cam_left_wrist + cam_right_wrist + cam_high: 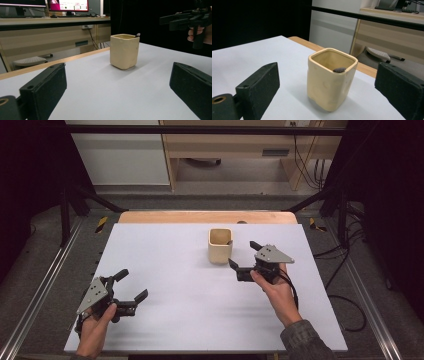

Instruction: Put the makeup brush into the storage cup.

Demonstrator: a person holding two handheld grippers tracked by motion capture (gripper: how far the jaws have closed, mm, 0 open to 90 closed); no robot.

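Observation:
A cream square cup (220, 246) stands upright on the white mat, toward the back and a little right of centre. The rounded dark tip of something (339, 69) pokes over its rim at one corner. My right gripper (243, 254) is open just to the right of the cup, jaws pointing at it with nothing between the pads. In the right gripper view the cup (331, 80) stands close ahead, between the two black fingers (259, 87) and apart from them. My left gripper (132, 285) is open and empty at the front left of the mat. From it the cup (124, 51) looks far off.
The white mat (180, 285) covers a wooden table whose edge (207, 217) shows at the back. Black frame bars and metal rails (35, 285) flank the table, with cables (345, 285) on the floor at the right. A desk with a monitor (68, 5) stands beyond.

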